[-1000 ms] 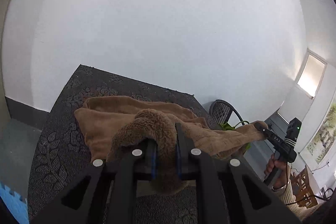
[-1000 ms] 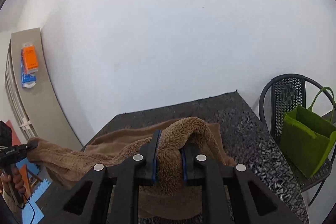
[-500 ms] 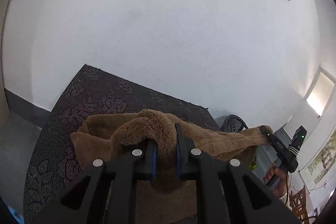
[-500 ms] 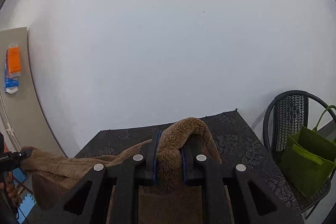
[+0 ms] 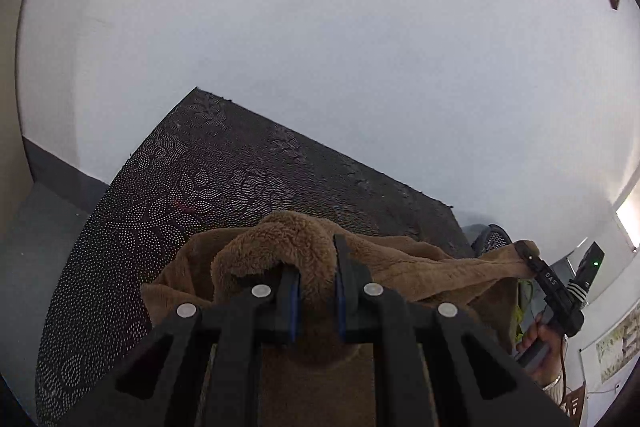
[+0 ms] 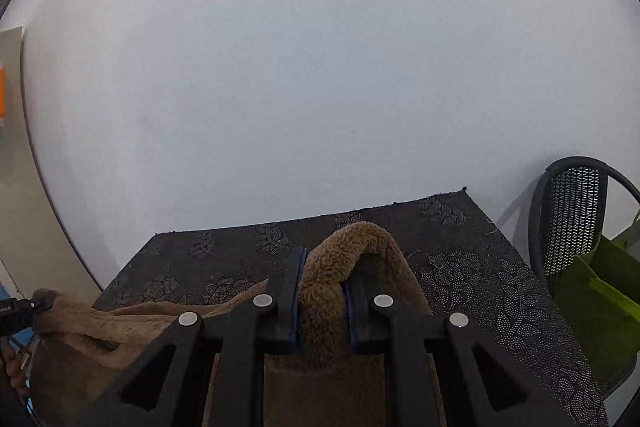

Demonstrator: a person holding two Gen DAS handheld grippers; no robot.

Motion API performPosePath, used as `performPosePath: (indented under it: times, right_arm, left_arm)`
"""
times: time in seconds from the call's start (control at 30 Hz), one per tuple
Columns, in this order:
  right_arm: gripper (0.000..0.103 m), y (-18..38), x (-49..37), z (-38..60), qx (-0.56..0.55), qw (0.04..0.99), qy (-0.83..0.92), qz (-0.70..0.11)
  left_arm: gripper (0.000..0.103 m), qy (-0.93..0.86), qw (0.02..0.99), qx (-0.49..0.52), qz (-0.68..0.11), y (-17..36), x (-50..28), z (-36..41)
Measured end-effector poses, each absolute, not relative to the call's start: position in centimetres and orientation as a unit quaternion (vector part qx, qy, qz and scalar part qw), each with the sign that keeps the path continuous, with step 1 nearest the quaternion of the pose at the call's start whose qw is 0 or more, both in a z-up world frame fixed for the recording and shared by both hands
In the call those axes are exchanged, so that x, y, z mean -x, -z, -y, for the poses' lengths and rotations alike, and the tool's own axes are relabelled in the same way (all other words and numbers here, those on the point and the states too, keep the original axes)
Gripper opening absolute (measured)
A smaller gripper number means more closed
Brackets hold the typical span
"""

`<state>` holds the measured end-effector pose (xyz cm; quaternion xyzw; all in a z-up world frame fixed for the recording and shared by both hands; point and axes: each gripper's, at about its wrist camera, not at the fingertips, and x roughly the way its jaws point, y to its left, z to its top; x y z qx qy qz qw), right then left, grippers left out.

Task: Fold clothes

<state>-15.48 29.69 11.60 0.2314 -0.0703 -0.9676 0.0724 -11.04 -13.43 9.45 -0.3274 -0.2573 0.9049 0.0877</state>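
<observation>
Soft, even daylight; fisheye-warped edges.

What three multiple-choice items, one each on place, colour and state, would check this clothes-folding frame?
1. Where does the green bag sit?
A. On the dark patterned table
B. On the black chair to the right of the table
C. On the floor to the left of the table

2. What colour is the fleece garment?
A. Brown
B. White
C. Blue

3. How is the left gripper?
A. Open above the table
B. Shut on nothing
C. Shut on the garment

Answers: 1 B, the bag rests on the black chair beside the table. 2 A, the fabric is tan-brown in both views. 3 C, fleece is pinched between its fingers.
</observation>
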Motion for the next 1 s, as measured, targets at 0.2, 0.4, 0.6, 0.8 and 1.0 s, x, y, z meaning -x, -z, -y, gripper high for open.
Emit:
performPosePath:
  times: [0.2, 0.4, 0.6, 0.8, 1.0]
  right_arm:
    - [0.018, -8.4, 19.6, -28.8, -0.283, 0.058, 0.956, 0.058]
    - [0.023, -4.9, 21.7, -28.8, -0.35, 0.06, 0.932, 0.074]
    - [0.061, -4.7, 22.2, -29.7, -0.364, 0.073, 0.922, 0.106]
    - [0.066, -7.2, 20.6, -30.1, -0.331, 0.064, 0.936, 0.1]
    - [0.067, -8.5, 18.3, -27.5, -0.341, 0.1, 0.934, 0.042]
  left_arm:
    - [0.019, -0.888, 0.056, 0.372, 0.266, -6.5, 14.1, 13.8]
    - [0.033, -0.857, 0.038, 0.436, 0.273, -3.0, 16.0, 14.1]
    - [0.04, -0.841, 0.054, 0.44, 0.311, -2.6, 16.5, 14.9]
    - [0.058, -0.836, 0.065, 0.419, 0.349, -3.7, 16.7, 15.7]
    - [0.081, -0.859, 0.022, 0.396, 0.323, -5.8, 16.5, 15.8]
